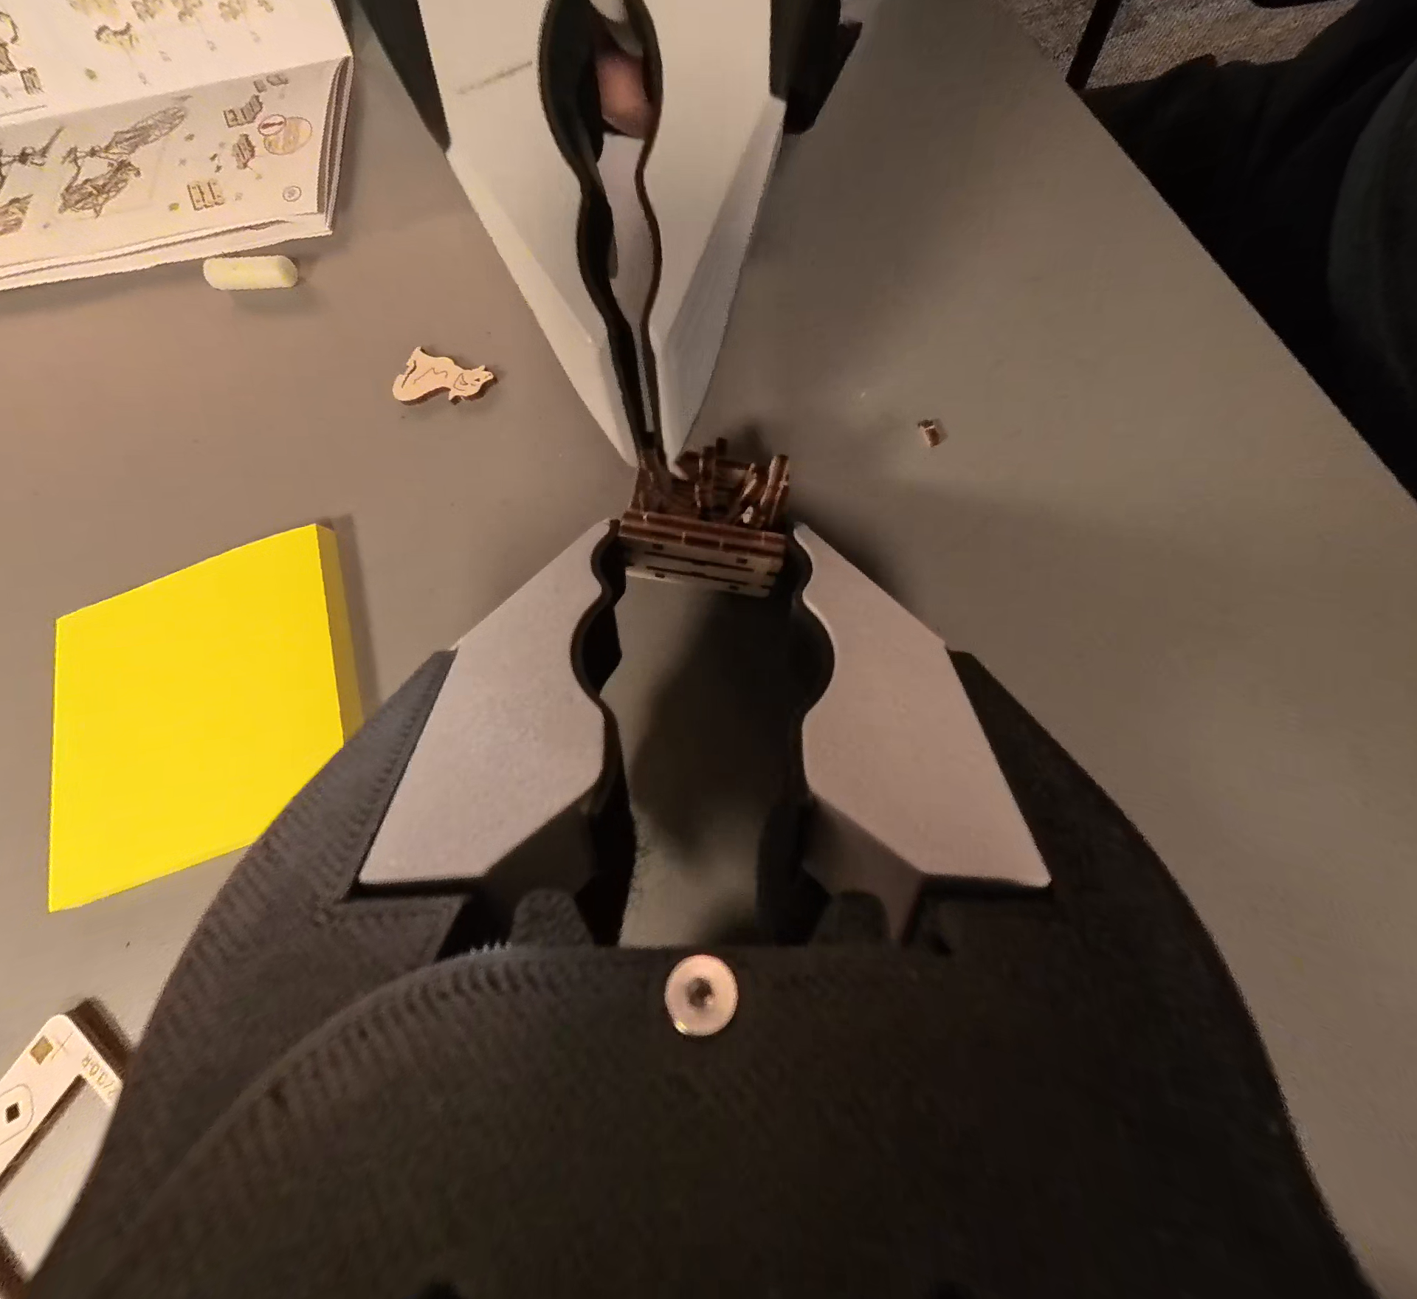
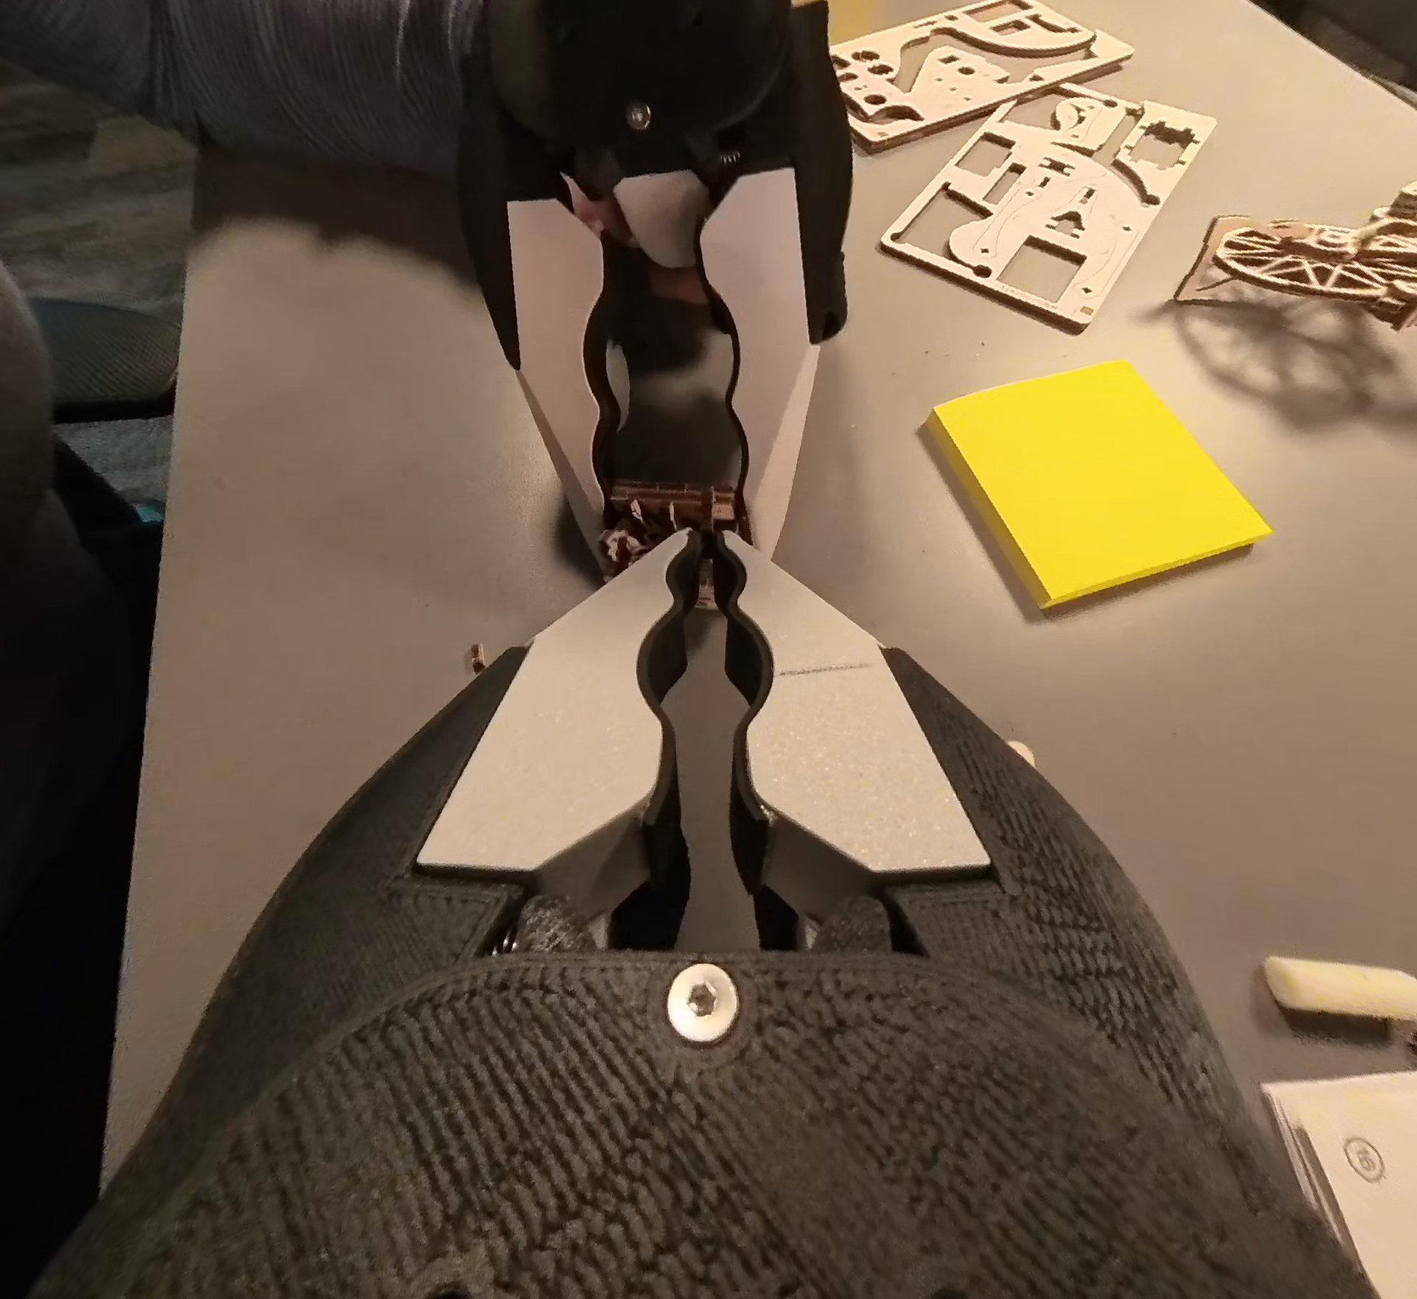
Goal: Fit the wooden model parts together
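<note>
Between left gripper point(image 1: 701, 547) jaws: wooden assembly point(image 1: 704, 543), clamped; right gripper point(image 2: 701, 535) jaws apparently pinching its edge.

Both grippers share a ribbed black printed body, a silver hex screw point(image 2: 701, 1007), and pale grey tapered fingers point(image 1: 521, 718) with wavy black pads point(image 2: 665, 641). A grey knit sleeve point(image 2: 230, 12) shows far left.
</note>
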`<state>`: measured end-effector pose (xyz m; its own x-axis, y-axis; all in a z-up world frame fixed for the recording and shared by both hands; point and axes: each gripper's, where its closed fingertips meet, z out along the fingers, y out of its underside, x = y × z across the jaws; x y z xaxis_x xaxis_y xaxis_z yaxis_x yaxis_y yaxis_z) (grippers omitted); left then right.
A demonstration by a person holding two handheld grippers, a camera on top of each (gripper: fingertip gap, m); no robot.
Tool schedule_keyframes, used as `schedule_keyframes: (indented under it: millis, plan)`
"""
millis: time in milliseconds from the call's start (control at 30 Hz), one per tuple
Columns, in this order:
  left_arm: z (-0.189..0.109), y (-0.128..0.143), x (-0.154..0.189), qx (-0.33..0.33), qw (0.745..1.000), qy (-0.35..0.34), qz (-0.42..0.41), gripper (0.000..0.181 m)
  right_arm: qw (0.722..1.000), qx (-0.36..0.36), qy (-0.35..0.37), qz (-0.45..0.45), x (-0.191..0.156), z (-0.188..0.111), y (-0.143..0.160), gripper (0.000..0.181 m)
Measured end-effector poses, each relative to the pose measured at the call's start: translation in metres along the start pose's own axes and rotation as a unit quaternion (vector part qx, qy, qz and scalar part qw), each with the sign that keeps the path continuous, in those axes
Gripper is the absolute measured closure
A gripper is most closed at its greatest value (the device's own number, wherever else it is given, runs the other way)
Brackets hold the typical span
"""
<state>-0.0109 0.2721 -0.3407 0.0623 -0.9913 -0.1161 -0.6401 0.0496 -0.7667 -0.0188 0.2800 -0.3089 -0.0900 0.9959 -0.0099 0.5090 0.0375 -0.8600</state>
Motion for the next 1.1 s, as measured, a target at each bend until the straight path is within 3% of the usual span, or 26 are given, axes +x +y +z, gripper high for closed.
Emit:
schedule_keyframes:
  millis: [667, 1100]
  plan:
    - [0.0003, 0.0007, 0.0003, -0.003, 1.0, 0.009, -0.018, 0.141, 0.996, -0.074, -0.041, 0.014, -0.0024, 0.0008, 0.0088, 0.175]
    - [0.0004, 0.0009, 0.0006, -0.004, 1.0, 0.013, -0.024, 0.142, 0.995, -0.067, -0.041, 0.054, -0.0016, 0.0012, 0.007, 0.181]
